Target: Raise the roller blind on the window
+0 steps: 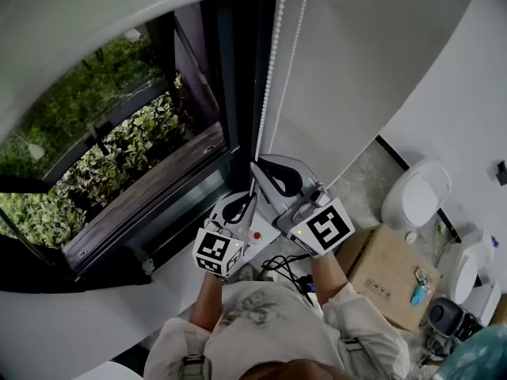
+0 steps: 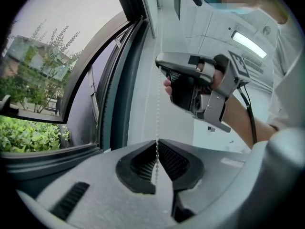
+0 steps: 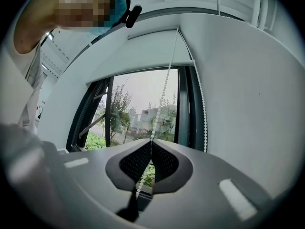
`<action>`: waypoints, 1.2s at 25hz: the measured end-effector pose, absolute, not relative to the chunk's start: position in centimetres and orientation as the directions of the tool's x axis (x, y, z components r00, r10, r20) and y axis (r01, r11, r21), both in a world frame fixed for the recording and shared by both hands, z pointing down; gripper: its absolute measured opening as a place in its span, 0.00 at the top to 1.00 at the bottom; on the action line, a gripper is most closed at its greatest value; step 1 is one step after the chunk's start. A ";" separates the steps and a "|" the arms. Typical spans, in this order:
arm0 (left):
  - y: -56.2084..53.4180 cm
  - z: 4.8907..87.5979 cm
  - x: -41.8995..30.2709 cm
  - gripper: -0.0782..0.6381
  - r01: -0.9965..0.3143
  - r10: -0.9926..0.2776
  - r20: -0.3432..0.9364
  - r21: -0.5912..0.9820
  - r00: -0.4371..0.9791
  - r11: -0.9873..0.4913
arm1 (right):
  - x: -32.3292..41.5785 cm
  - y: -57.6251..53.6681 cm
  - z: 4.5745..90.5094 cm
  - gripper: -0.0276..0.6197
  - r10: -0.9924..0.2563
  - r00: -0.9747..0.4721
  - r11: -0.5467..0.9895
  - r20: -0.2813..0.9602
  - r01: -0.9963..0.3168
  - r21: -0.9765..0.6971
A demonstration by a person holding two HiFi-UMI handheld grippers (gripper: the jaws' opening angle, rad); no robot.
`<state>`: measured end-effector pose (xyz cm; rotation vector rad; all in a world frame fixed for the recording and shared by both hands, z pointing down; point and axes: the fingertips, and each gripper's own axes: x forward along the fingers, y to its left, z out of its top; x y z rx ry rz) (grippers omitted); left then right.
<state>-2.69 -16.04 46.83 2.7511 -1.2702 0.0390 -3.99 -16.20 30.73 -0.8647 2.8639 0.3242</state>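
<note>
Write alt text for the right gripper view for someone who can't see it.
The right gripper is shut on one strand of the bead chain, which climbs to the roller blind over the window. The other strand hangs free at right; trees show outside.

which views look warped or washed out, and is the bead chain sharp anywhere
Head view: fisheye bows the window frame; bead chain crisp. Left gripper view: black round vignette, washed-out sky, chain faint against the pale wall. Right gripper view: same vignette, roller blind evenly lit, chain clear against the daylight.
</note>
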 end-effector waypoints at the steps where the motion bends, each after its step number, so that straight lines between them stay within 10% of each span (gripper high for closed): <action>1: -16.0 47.2 -2.7 0.86 -0.760 -0.757 0.074 0.093 0.649 -0.643 | -4.0 -16.2 31.1 0.94 -0.533 -0.826 0.813 -0.185 -0.560 0.160; 30: -15.0 55.4 -2.7 0.86 -0.756 -0.730 0.199 0.157 0.654 -0.635 | -4.0 -15.5 39.1 0.94 -0.556 -0.831 0.824 -0.027 -0.555 0.114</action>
